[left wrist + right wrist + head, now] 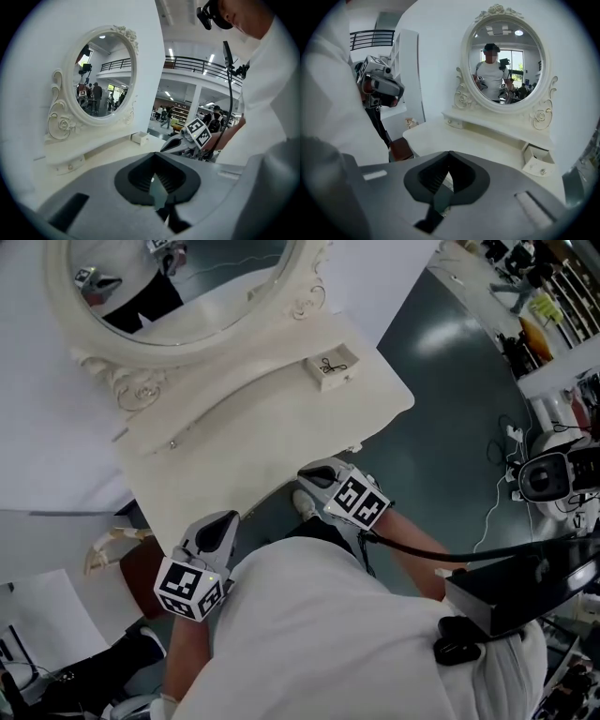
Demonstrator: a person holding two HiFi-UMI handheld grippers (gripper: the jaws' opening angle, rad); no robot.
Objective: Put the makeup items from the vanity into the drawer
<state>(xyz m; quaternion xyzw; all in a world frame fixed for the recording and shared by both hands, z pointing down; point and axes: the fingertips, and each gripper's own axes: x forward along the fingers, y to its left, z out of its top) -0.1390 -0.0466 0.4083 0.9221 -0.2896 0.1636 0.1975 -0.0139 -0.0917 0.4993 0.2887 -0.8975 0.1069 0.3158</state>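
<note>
The white vanity (272,427) has an oval mirror (178,296) and a bare top; I see no loose makeup items on it. At its right end a small drawer (330,367) stands open with a dark item inside; the same drawer (139,137) (536,159) appears in both gripper views. My left gripper (217,531) (157,180) hovers at the vanity's front-left edge, close to my body, shut and holding nothing. My right gripper (323,476) (449,176) hangs by the front edge at the middle, shut and holding nothing too.
A brown stool (141,577) sits under the vanity's left end beside a cream ornate piece (108,545). Dark green floor (450,399) lies to the right, with a camera rig (544,474) and cables on it. A white wall backs the vanity.
</note>
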